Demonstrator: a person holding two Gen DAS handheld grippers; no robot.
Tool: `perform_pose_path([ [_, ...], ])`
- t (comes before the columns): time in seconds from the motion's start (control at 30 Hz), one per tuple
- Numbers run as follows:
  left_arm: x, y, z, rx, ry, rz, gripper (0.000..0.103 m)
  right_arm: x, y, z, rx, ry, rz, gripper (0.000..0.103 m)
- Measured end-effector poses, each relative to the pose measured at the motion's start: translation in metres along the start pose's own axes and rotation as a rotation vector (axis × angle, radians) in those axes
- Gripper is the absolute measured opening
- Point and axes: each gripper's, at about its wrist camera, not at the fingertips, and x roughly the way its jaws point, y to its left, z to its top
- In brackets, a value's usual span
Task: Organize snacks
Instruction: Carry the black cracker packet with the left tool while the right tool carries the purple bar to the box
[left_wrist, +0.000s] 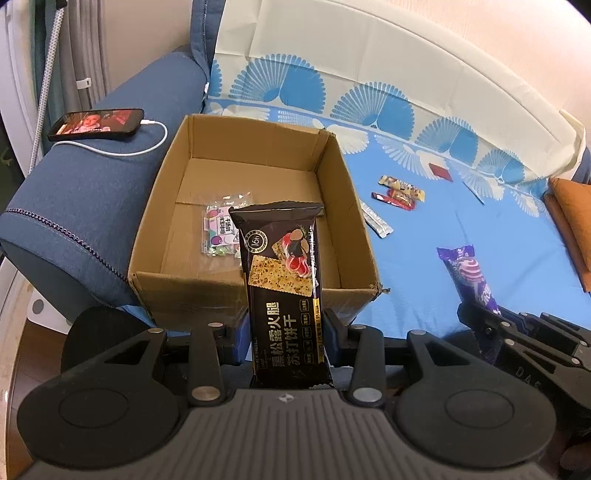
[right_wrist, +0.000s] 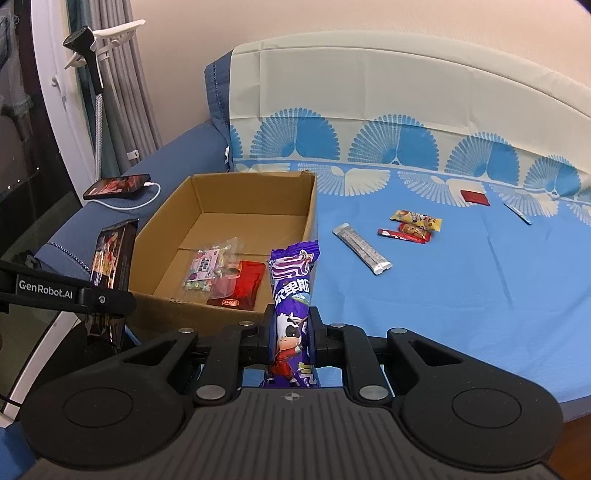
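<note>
**Materials and Surface Finish**

The open brown cardboard box (left_wrist: 255, 206) is seen as matt corrugated paperboard, creased along its floor flaps. The black cracker packet (left_wrist: 286, 295) and the purple candy wrapper (right_wrist: 293, 314) are presented in glossy plastic film with printed graphics. The clear crinkled sweet bag (right_wrist: 212, 269) is formed of transparent film. The silver stick sachet (right_wrist: 362, 249) shows a metallic foil sheen. The blue fan-patterned sheet (right_wrist: 461, 295) appears smooth and creased. The dark blue sofa arm (left_wrist: 92, 192) is covered in matt woven cloth.
</note>
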Motion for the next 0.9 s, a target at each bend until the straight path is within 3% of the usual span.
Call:
perform_pose_path([
  [0.57,0.014,0.001,0.007,-0.01,0.024,0.008,0.044,0.016,0.002,0.005,-0.02,0.051,0.002,0.017],
  [0.9,0.027,0.017,0.027,-0.026,0.033,0.031,0.044,0.032,0.012,0.018,-0.039,0.059,-0.003,0.017],
])
